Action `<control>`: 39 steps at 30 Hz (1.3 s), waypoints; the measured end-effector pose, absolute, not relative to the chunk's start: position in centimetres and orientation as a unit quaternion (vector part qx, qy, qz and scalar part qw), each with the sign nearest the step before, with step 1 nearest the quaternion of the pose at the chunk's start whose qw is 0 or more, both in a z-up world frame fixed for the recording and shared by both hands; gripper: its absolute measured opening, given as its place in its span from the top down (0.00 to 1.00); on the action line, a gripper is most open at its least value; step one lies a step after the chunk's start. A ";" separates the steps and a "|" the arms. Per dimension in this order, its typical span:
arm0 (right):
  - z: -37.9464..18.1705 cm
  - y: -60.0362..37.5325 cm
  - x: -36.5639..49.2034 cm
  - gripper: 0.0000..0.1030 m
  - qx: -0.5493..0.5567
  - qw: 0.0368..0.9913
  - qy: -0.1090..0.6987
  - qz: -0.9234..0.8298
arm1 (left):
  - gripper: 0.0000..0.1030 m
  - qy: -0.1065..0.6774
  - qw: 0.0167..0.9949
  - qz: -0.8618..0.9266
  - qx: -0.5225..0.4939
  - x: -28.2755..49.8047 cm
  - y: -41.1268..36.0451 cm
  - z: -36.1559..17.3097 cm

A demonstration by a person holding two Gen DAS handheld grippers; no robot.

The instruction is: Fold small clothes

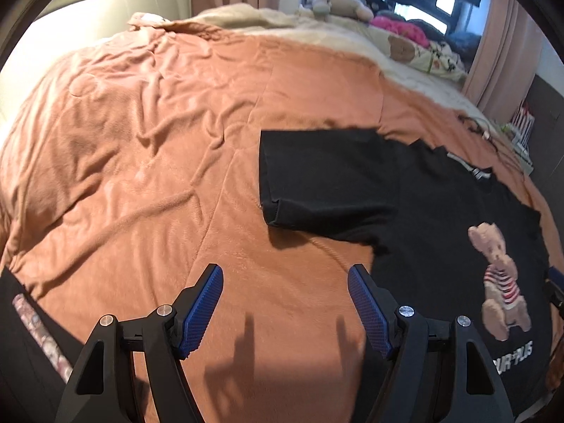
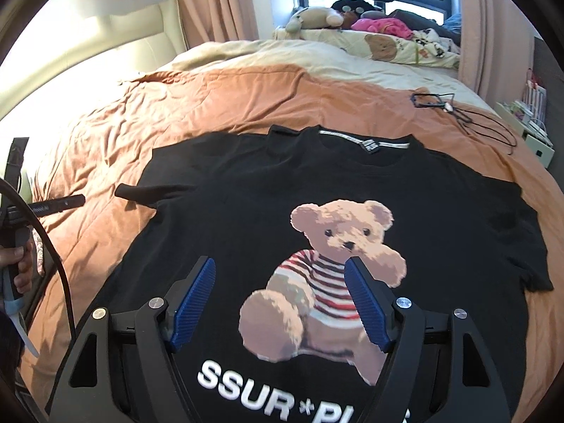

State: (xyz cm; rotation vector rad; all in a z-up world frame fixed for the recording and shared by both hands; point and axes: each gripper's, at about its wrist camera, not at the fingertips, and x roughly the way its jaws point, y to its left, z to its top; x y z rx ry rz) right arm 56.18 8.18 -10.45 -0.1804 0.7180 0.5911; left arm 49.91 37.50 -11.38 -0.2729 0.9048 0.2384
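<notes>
1. The black cotton T-shirt with a teddy-bear print (image 2: 317, 211) lies face up and flat on the orange plush bedspread (image 1: 141, 141), collar toward the window end. I read that as staged for folding: nothing is folded in yet.
2. The shirt is my landmark. Its one short sleeve (image 1: 317, 179) is spread out sideways, clear of the body, probably so it can be picked and turned in first.
3. My left gripper (image 1: 285, 306) is off the shirt's sleeve side, over bare bedspread just below the sleeve. Blue ribbed fingers (image 1: 202, 310) are spread apart with nothing between them. It's pitched down toward the bed.
4. My right gripper (image 2: 280, 303) is over the shirt's lower front, above the bear print and the white lettering. Fingers (image 2: 192, 305) are parted, with no cloth pinched that I can see. Also angled down.
5. A hand (image 2: 19, 264) holding the left unit shows at the shirt's sleeve side in the right wrist view.
6. A black cord (image 2: 465, 116) lies past the shirt's collar, well apart, so it shouldn't interfere.
</notes>
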 end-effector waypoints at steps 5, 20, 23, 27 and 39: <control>-11.7 10.5 58.2 0.28 -0.093 0.883 0.353 0.294 | 0.27 0.449 0.874 0.107 -0.152 52.6 38.4 -13.7; -16.3 17.0 63.3 0.41 -0.093 0.856 0.380 0.338 | 0.64 0.432 0.865 0.087 -0.240 57.6 40.8 -16.7; -16.9 18.4 64.0 0.62 -0.089 0.845 0.388 0.357 | 0.77 0.421 0.865 0.083 -0.260 56.8 41.6 -16.3; -17.7 20.4 64.9 0.74 -0.076 0.835 0.398 0.374 | 0.87 0.410 0.866 0.069 -0.277 56.0 42.1 -15.5; -19.9 25.1 69.2 0.81 0.032 0.798 0.453 0.395 | 0.93 0.371 0.876 0.020 -0.308 55.1 40.7 -10.0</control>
